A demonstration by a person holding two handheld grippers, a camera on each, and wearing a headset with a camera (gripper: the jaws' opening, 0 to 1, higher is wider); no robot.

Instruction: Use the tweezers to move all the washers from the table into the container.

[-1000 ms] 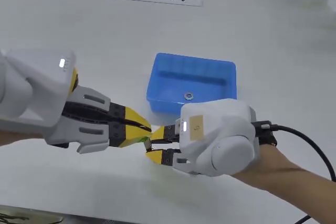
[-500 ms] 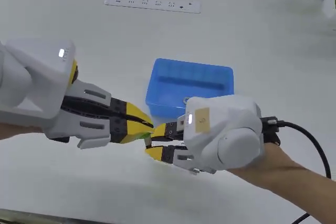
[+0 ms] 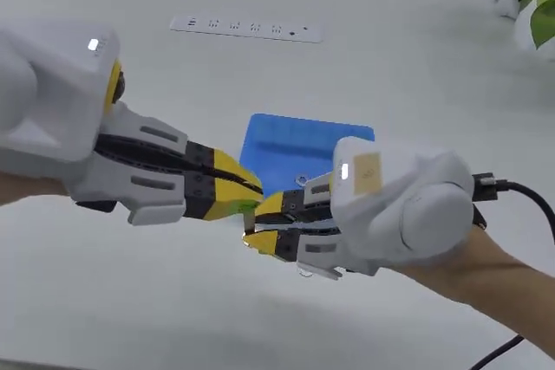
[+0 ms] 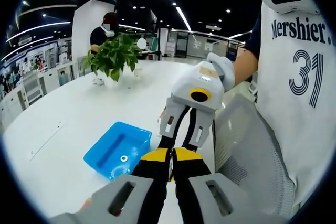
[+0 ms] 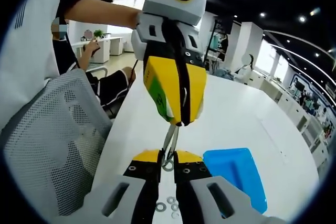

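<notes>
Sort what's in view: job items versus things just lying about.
Job: tweezers; loose washers; blue container; washer already inside.
Lying about: power strip; leafy plant; mesh chair.

Left tool (image 3: 257,192), right tool (image 3: 253,227): white housings, yellow tips; black cable (image 3: 520,201); white jersey (image 4: 294,103) numbered 31.

In the head view the right gripper (image 3: 257,224) is covering the near edge of the container (image 3: 295,136). The tweezers (image 5: 171,140) are hiding their upper end inside the left gripper (image 5: 178,122) (clamped on them). Their tips are lying between the right jaws, so any grip there is not showing clearly. Those jaws are partly screening the washers (image 5: 168,202) on the table (image 5: 231,124).
</notes>
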